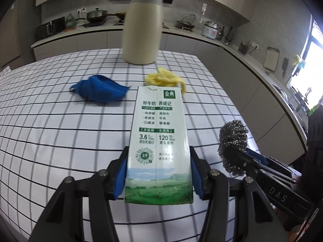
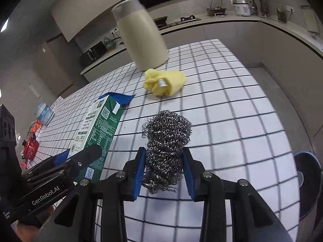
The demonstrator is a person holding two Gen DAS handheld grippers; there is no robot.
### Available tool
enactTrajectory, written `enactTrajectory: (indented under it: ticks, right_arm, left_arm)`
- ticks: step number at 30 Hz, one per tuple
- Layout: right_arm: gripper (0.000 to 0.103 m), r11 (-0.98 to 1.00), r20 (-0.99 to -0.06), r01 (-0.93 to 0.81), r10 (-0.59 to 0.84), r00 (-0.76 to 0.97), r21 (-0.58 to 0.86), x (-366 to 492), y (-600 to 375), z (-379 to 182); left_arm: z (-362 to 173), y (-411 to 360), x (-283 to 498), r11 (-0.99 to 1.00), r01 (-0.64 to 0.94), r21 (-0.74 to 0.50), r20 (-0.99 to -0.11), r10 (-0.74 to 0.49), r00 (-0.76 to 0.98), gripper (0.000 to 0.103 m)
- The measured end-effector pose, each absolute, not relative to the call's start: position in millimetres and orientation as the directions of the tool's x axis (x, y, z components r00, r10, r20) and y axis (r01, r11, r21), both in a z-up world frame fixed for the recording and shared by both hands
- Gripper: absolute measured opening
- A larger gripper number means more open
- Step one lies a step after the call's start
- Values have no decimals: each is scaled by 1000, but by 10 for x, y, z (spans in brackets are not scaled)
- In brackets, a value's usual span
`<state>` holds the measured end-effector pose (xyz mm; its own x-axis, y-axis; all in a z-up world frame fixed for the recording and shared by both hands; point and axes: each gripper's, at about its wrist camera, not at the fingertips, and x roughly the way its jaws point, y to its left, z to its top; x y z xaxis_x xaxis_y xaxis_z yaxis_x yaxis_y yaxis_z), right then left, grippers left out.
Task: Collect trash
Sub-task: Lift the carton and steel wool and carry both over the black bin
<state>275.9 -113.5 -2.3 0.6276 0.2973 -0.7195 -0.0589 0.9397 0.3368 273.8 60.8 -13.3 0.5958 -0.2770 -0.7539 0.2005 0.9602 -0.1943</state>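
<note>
Left wrist view: left gripper (image 1: 159, 173) clamps one milk carton (image 1: 159, 141) by its lower sides, above the grid-cloth table (image 1: 50, 131); carton's front panel w/ printed figures legible only here. Right wrist view: right gripper (image 2: 164, 169) pinches one steel-wool scourer (image 2: 166, 141) btw. blue pads, also off the table; shows carton's green side panel, plus one blue-white tub (image 2: 44, 113) and one red teapot (image 2: 30, 148) at the far left, unseen in the other view. Both views: one beige jug (image 1: 141, 30), one yellow cloth (image 1: 165, 79), one blue cloth (image 1: 99, 89).
</note>
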Motion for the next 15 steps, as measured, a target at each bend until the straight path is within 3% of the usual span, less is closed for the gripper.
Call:
enactTrajectory:
  ticks: [15]
  right_arm:
    - [38, 931, -710, 129, 165, 685, 341, 2017, -2335, 58]
  left_arm:
    - [-55, -628, 2375, 893, 408, -191, -751, -401, 525, 55]
